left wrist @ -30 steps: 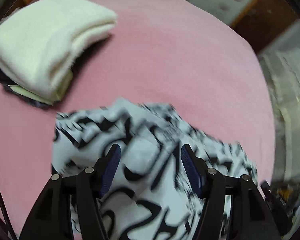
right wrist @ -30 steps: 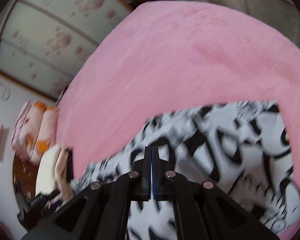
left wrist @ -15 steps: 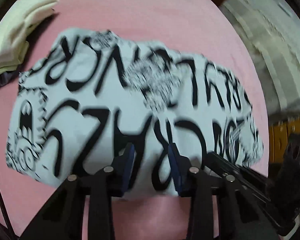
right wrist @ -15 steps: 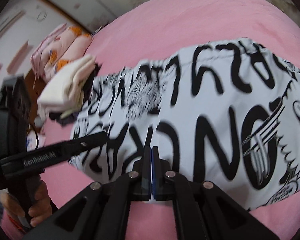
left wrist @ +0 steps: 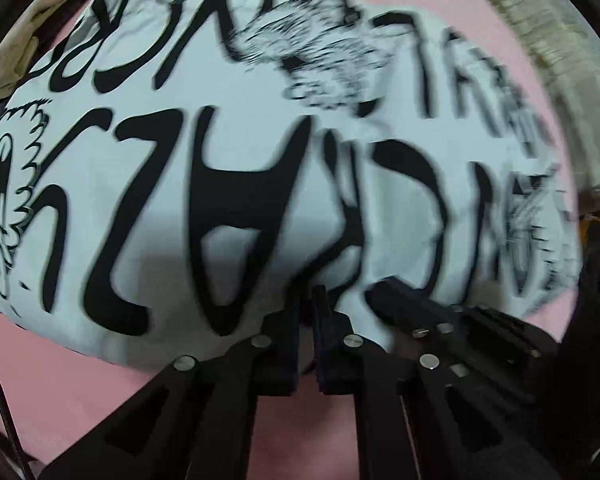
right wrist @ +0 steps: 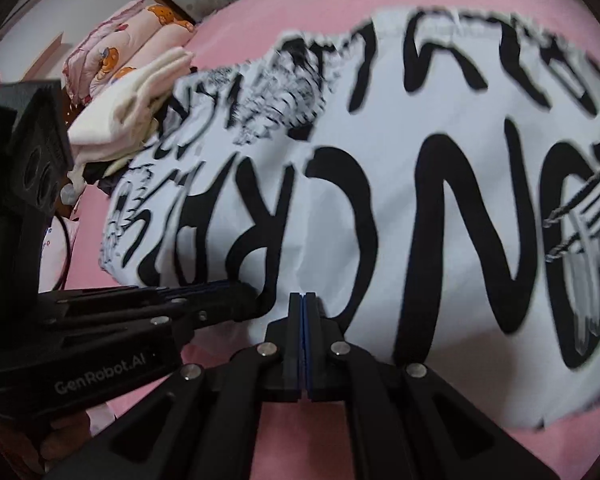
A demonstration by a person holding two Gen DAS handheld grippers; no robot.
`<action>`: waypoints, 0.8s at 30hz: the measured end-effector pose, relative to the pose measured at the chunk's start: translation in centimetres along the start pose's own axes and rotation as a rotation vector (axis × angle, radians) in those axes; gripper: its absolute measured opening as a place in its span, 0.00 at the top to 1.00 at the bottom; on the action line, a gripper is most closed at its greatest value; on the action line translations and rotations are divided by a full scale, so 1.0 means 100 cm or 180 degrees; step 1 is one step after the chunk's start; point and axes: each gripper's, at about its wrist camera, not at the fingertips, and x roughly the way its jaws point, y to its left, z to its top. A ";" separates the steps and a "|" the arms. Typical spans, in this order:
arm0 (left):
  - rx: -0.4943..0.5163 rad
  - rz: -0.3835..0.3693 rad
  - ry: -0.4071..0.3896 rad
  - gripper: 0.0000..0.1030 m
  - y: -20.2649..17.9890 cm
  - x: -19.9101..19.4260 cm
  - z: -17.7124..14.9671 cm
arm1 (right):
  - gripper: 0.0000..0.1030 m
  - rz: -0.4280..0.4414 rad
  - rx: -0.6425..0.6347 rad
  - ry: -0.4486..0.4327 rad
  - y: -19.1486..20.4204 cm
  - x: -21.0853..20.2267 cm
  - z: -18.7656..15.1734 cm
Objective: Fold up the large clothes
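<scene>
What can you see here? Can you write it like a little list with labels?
surface: pink blanket
main thing: white garment with black letters, lying spread on the blanket
left tongs: nearly shut at the garment's near edge
right tongs: shut at the near edge; grip on cloth unclear
nearby: cream folded stack beside the garment
farther back: bear-print bedding

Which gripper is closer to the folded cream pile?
Left. In the right wrist view the left gripper lies on the printed garment's side toward the cream pile; the right gripper sits farther away.
</scene>
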 end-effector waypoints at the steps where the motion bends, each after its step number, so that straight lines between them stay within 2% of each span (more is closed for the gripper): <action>1: -0.0041 0.0002 0.0002 0.98 0.004 0.004 0.001 | 1.00 0.0047 0.0075 0.0010 -0.005 0.004 0.002; 4: -0.0224 -0.0089 -0.0047 0.99 0.018 0.008 0.000 | 1.00 0.0185 0.0185 -0.0042 -0.019 0.009 0.005; 9: -0.0327 0.0262 -0.0223 0.99 0.050 0.001 -0.011 | 1.00 0.0133 0.0292 -0.0213 -0.042 -0.008 0.006; 12: -0.0452 0.0383 -0.0295 0.99 0.074 -0.005 -0.015 | 1.00 -0.0074 0.0356 -0.0307 -0.061 -0.026 0.004; 14: -0.0519 0.0464 -0.0377 0.99 0.088 -0.013 -0.016 | 1.00 -0.0318 0.0445 -0.0386 -0.081 -0.040 -0.002; 17: -0.0559 0.0898 -0.0533 0.99 0.107 -0.023 -0.017 | 1.00 -0.0264 0.0700 -0.0460 -0.114 -0.061 -0.012; 18: -0.0574 0.1005 -0.0563 0.99 0.114 -0.025 -0.017 | 1.00 -0.0326 0.0692 -0.0482 -0.118 -0.067 -0.015; 21: -0.0718 0.1105 -0.0525 0.99 0.138 -0.027 -0.016 | 1.00 -0.0796 0.0671 -0.0612 -0.131 -0.089 -0.025; 24: -0.0830 0.1209 -0.0554 0.99 0.158 -0.029 -0.020 | 1.00 -0.0849 0.1014 -0.0736 -0.166 -0.110 -0.039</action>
